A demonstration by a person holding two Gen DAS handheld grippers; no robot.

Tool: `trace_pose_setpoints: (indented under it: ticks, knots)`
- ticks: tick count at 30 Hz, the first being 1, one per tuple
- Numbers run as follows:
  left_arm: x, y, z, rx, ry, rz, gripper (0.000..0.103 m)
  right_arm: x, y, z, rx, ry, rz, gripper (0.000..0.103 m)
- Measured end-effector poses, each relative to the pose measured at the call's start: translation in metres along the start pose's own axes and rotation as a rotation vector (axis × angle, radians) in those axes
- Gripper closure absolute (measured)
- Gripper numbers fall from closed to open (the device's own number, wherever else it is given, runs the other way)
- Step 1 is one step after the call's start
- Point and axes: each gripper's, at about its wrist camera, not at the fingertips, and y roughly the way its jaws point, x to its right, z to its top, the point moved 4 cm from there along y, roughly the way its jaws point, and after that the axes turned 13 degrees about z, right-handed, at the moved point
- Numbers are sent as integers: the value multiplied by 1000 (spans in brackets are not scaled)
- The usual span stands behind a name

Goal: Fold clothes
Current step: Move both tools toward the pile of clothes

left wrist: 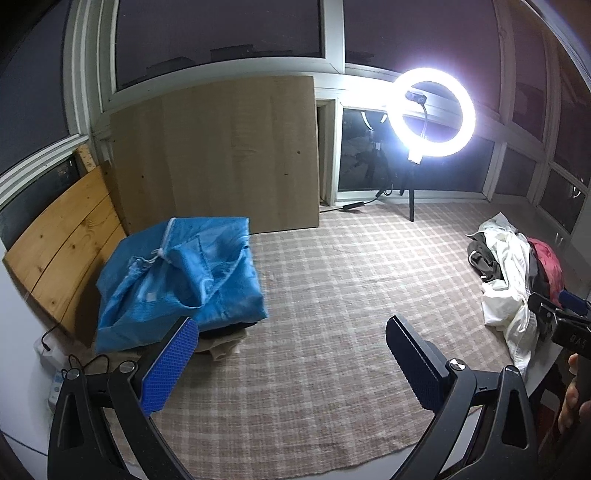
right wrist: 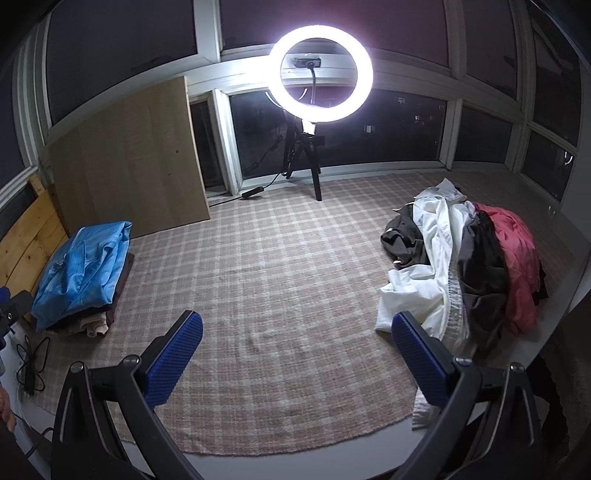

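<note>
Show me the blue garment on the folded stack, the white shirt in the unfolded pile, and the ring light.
blue garment (left wrist: pixel 207 273), left wrist view, its top middle.
white shirt (right wrist: pixel 439 236), right wrist view, its draped middle.
ring light (right wrist: pixel 320 32), right wrist view, the glowing ring's top.

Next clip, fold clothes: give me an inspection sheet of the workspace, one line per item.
Surface: plaid cloth covers the table; its middle lies bare.
Job's things: folded stack topped by a blue garment at left; unfolded pile of white, dark and red clothes at right.
Clutter: nothing seen on the cloth.
Grippers: left tool and right tool both open, holding nothing, above the near edge.
Cables: black cable by the stack; ring light's lead at the far edge.
Surroundings: lit ring light on a tripod, wooden boards, dark windows.
</note>
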Motion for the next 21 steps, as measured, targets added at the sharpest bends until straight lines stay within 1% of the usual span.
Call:
trace_pose_setpoints:
  ticks: [4, 7, 14, 19, 21]
  knots:
    - [17, -1, 4, 1, 5, 3, 1, 16, 0, 6, 4, -5, 6, 0]
    - [31, -2, 12, 9, 13, 8, 1, 31, -1, 14, 15, -11, -6, 0]
    - [68, 4, 27, 5, 7, 4, 1, 74, -2, 33, 35, -3, -10, 0]
    - [102, 10, 40, 2, 34, -4, 1, 116, -1, 37, 43, 23, -24, 0]
    - [116, 11, 46, 4, 41, -10, 1, 140, -1, 38, 43, 50, -35, 0]
